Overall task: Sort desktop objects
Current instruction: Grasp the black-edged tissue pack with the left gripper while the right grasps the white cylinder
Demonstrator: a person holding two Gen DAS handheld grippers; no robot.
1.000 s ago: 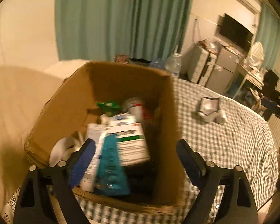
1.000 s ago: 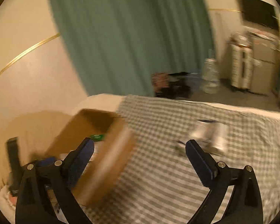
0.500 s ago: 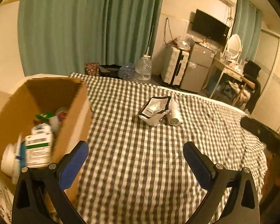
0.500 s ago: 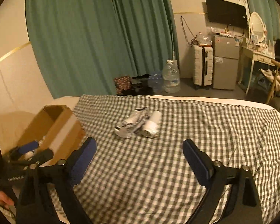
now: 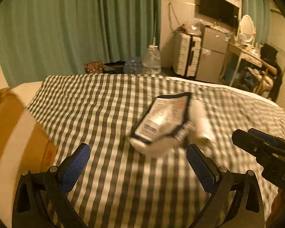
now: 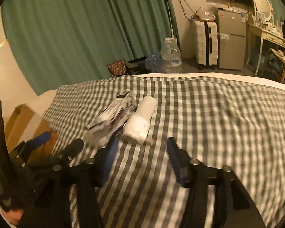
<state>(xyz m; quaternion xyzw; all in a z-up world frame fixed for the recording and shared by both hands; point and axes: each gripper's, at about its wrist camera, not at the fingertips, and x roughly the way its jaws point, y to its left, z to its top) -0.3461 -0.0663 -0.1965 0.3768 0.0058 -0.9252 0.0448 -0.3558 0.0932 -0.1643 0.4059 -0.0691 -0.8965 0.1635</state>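
A shiny silver pouch with a dark border (image 5: 162, 116) lies on the checked cloth (image 5: 104, 102), with a white cylindrical bottle (image 5: 202, 125) touching its right side. Both also show in the right wrist view: pouch (image 6: 112, 119), bottle (image 6: 141, 121). My left gripper (image 5: 138, 163) is open and empty, just short of the pouch. My right gripper (image 6: 140, 155) is open and empty, close in front of the bottle. The right gripper shows at the right edge of the left wrist view (image 5: 264, 152). The left gripper shows low left in the right wrist view (image 6: 53, 148).
A brown cardboard box (image 5: 15, 133) stands at the left edge of the cloth, also seen in the right wrist view (image 6: 22, 125). Beyond the surface are green curtains (image 5: 76, 28), a water jug (image 5: 152, 60), a white suitcase (image 5: 188, 57) and a small fridge (image 5: 212, 53).
Both grippers have swung from the cardboard box to the pouch and bottle and moved closer to them. The right gripper's jaws have narrowed. The box has slid to the left edge of view.
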